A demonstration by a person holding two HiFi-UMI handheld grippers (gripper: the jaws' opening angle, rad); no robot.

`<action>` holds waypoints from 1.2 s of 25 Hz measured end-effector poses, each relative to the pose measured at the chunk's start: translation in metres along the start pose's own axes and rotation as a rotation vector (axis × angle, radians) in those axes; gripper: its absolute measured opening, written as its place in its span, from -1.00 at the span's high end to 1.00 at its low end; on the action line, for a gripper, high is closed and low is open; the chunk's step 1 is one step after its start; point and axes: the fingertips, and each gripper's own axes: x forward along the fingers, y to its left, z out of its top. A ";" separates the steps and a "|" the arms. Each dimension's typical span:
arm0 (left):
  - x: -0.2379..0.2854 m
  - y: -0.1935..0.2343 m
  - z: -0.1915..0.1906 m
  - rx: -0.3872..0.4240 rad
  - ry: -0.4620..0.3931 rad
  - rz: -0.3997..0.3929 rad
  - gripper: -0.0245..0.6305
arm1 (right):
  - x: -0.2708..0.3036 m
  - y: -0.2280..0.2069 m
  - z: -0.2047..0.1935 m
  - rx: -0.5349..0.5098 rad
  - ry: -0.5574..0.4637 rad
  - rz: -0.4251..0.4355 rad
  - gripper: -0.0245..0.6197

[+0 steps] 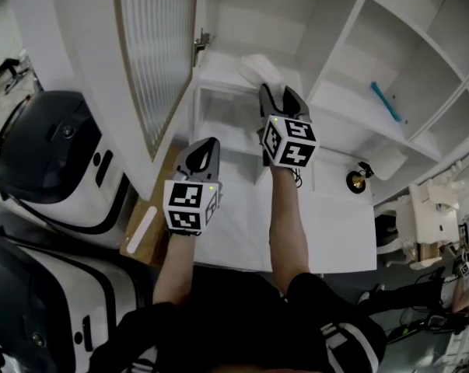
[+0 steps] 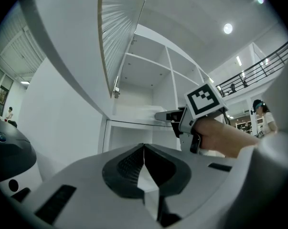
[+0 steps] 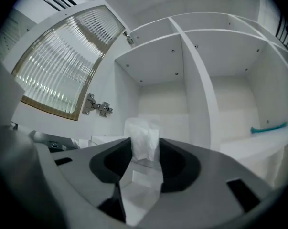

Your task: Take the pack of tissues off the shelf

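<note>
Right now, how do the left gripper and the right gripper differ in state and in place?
The left gripper is shut and empty, while the right gripper is shut on the tissue pack. The right gripper is up at the shelf, whereas the left gripper hangs back, nearer the person. Both have the same grey build.

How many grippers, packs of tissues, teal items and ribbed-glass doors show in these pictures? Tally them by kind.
pack of tissues: 1, on the shelf
grippers: 2, the left gripper shut and empty, the right gripper closed on the pack of tissues
teal item: 1, on a shelf further right
ribbed-glass door: 1, swung open
Total: 5
</note>
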 end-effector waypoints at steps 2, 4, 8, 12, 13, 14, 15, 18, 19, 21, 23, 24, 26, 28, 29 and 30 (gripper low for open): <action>0.000 -0.001 -0.004 -0.005 0.012 -0.004 0.89 | -0.013 0.002 0.004 0.027 -0.046 0.011 0.37; 0.001 -0.002 -0.008 -0.011 0.021 -0.010 0.89 | -0.029 0.008 0.009 0.065 -0.116 0.043 0.38; 0.005 -0.012 -0.017 -0.025 0.040 -0.041 0.89 | -0.061 0.012 0.004 0.100 -0.166 0.062 0.38; 0.012 -0.027 -0.025 -0.036 0.063 -0.080 0.89 | -0.090 0.008 -0.005 0.092 -0.192 0.050 0.38; 0.013 -0.032 -0.027 -0.038 0.068 -0.090 0.89 | -0.098 0.008 -0.009 0.087 -0.196 0.045 0.38; 0.014 -0.036 -0.030 -0.040 0.073 -0.099 0.89 | -0.105 0.008 -0.015 0.075 -0.191 0.038 0.38; 0.015 -0.040 -0.033 -0.042 0.079 -0.107 0.89 | -0.110 0.008 -0.022 0.059 -0.179 0.029 0.38; 0.017 -0.049 -0.043 -0.055 0.096 -0.126 0.89 | -0.121 0.006 -0.044 0.045 -0.133 0.015 0.38; 0.018 -0.052 -0.045 -0.060 0.099 -0.131 0.89 | -0.125 0.006 -0.051 0.051 -0.124 0.014 0.38; 0.019 -0.057 -0.047 -0.063 0.097 -0.132 0.89 | -0.132 0.005 -0.064 0.062 -0.112 -0.002 0.38; 0.018 -0.060 -0.051 -0.057 0.097 -0.121 0.89 | -0.138 0.003 -0.077 0.077 -0.096 -0.025 0.38; 0.017 -0.060 -0.054 -0.053 0.100 -0.114 0.89 | -0.141 0.003 -0.084 0.087 -0.084 -0.030 0.38; 0.015 -0.060 -0.060 -0.046 0.112 -0.099 0.89 | -0.143 0.004 -0.097 0.105 -0.060 -0.027 0.38; 0.013 -0.058 -0.065 -0.043 0.122 -0.086 0.89 | -0.142 0.006 -0.104 0.112 -0.046 -0.015 0.38; 0.012 -0.056 -0.066 -0.041 0.124 -0.079 0.89 | -0.141 0.008 -0.107 0.114 -0.042 -0.010 0.38; 0.011 -0.054 -0.067 -0.039 0.125 -0.073 0.89 | -0.140 0.009 -0.108 0.116 -0.040 -0.006 0.38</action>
